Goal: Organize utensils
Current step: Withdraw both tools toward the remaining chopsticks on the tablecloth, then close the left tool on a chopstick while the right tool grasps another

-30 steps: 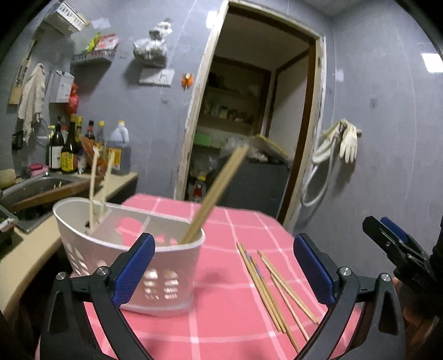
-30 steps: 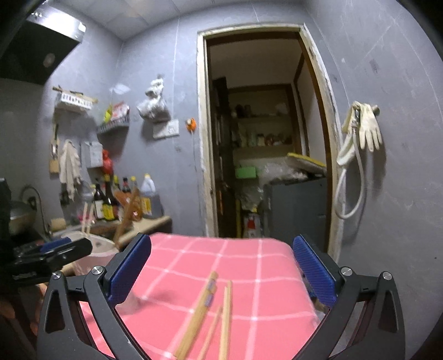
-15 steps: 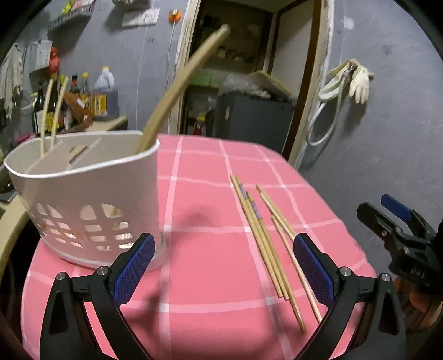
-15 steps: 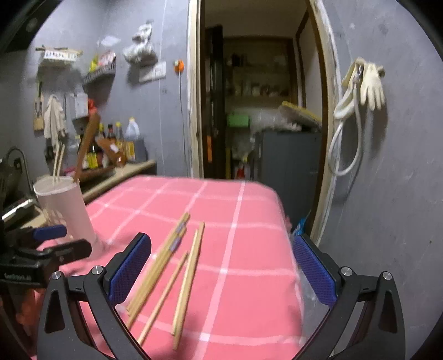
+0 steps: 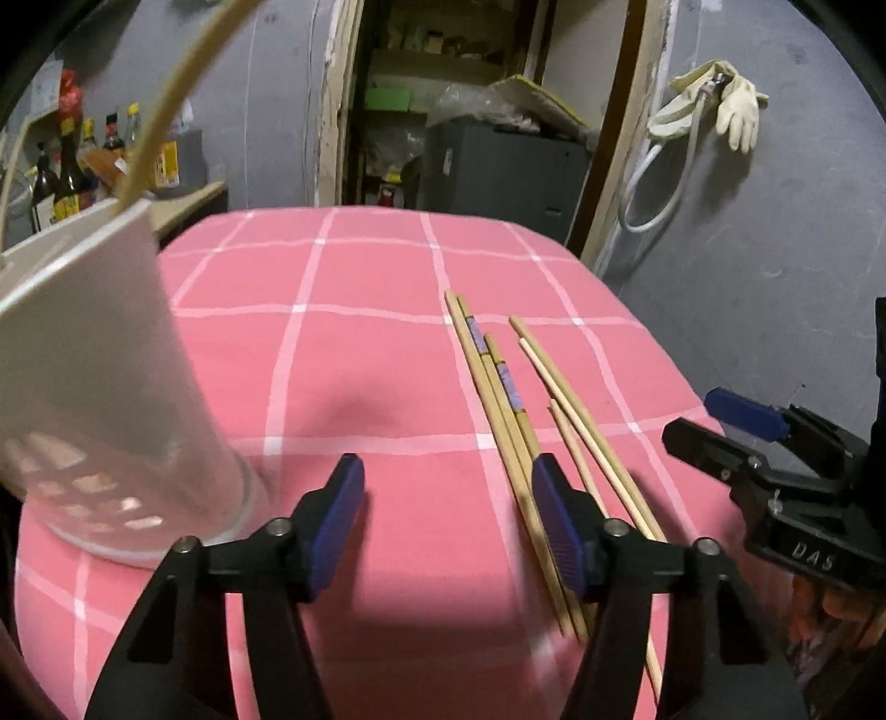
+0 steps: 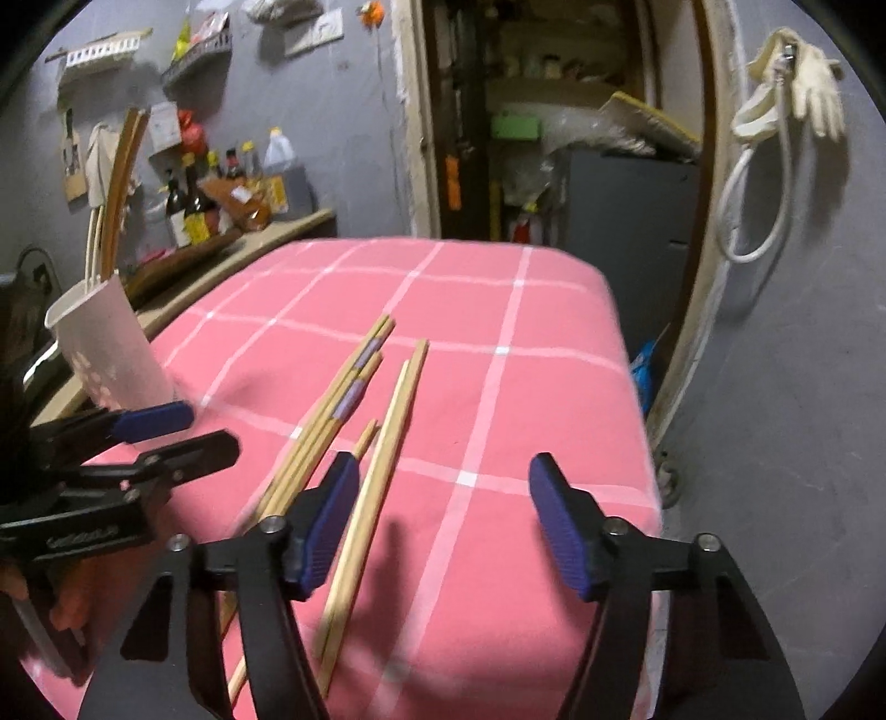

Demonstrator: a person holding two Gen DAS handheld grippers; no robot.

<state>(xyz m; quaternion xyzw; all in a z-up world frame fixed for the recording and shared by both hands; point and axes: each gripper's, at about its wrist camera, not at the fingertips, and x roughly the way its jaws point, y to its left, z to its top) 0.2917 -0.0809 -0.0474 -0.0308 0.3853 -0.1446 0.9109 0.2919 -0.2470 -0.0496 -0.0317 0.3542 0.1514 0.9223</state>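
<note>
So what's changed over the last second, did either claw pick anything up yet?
No. Both claws have tipped down toward the chopsticks on the pink cloth; left claw and right claw were wide open and are now closing, with nothing gripped. The chopsticks lie where they were, and the white holder hasn't shifted.

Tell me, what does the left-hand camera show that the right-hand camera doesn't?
Only the left view shows the white holder up close, filling its left side.

Only the right view shows the wall shelves and the wheel beside the table.

Both show the pink checked tablecloth, the loose chopsticks lying on it, the hanging gloves, the doorway, the bottles, and each other's gripper. The left gripper and right gripper are closing, nothing held yet.
</note>
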